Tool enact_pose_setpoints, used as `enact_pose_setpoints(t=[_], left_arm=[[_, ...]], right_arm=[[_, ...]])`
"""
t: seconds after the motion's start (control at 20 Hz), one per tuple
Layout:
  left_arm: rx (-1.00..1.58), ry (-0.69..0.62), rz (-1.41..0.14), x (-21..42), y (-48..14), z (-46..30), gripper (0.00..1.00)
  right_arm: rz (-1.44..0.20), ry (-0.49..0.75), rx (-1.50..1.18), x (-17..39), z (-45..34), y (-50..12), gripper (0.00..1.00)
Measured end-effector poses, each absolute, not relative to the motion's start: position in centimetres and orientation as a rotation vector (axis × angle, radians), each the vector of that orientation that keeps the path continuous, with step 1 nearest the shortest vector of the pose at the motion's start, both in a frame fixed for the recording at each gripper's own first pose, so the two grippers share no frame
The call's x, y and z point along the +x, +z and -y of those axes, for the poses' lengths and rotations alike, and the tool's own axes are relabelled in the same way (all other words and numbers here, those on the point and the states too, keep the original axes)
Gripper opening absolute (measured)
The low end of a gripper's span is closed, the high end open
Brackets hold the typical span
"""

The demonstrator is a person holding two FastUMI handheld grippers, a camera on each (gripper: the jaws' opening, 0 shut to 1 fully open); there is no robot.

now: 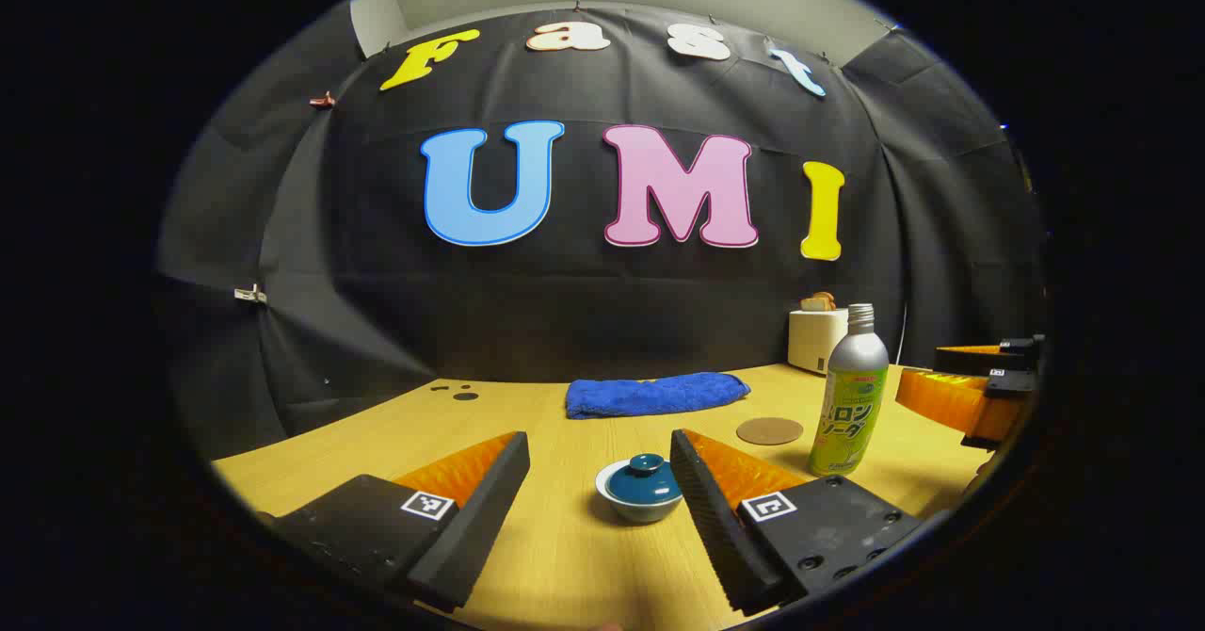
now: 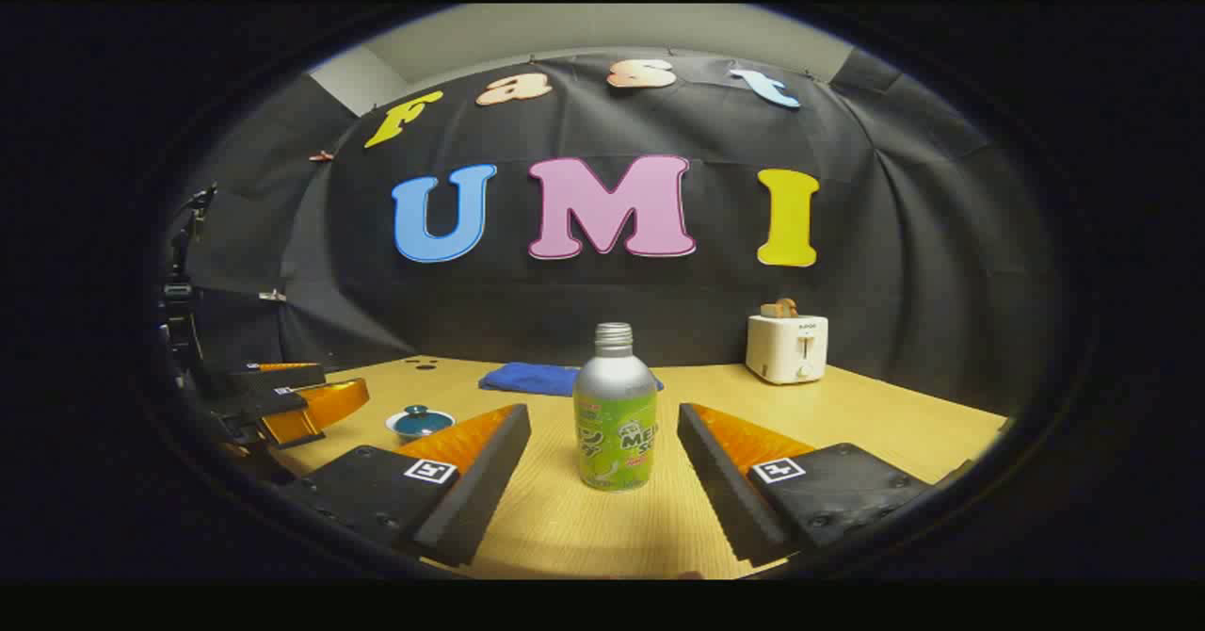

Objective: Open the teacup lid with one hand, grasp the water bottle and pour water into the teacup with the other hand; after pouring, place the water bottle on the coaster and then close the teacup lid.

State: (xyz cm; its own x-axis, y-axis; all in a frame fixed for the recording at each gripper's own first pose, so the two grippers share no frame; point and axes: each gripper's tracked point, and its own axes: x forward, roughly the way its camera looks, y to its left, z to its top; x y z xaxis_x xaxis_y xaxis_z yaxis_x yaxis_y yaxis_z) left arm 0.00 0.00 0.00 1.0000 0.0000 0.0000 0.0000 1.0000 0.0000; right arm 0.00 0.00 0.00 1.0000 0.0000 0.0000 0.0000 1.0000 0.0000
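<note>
My left tool [image 1: 600,447] gapes wide around the lidded teacup [image 1: 640,490], lower centre. My right tool [image 2: 602,419] stands wide, framing the upright bottle [image 2: 615,414] on the wooden bench [image 2: 885,414].

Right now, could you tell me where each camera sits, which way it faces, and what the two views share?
Left gripper view: rides on the left tongs, facing the lidded teacup between its open fingers; the right tongs show at the far right.
Right gripper view: rides on the right tongs, facing the bottle between its open fingers; the left tongs show at the left.
Shared: teacup, bottle, blue towel, toaster, table.
</note>
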Motion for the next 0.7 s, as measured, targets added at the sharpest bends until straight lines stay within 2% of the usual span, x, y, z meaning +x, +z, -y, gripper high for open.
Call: enact_pose_setpoints(t=[0.4,0.7], left_arm=[[0.025,0.03,0.034,-0.1,1.4,0.5,0.95],[-0.001,0.039,0.007,0.0,0.1,0.3,0.95]], right_arm=[[0.011,0.007,-0.041,0.6,-0.6,0.6,0.98],[-0.012,0.005,-0.01,0.8,0.1,-0.1,0.98]])
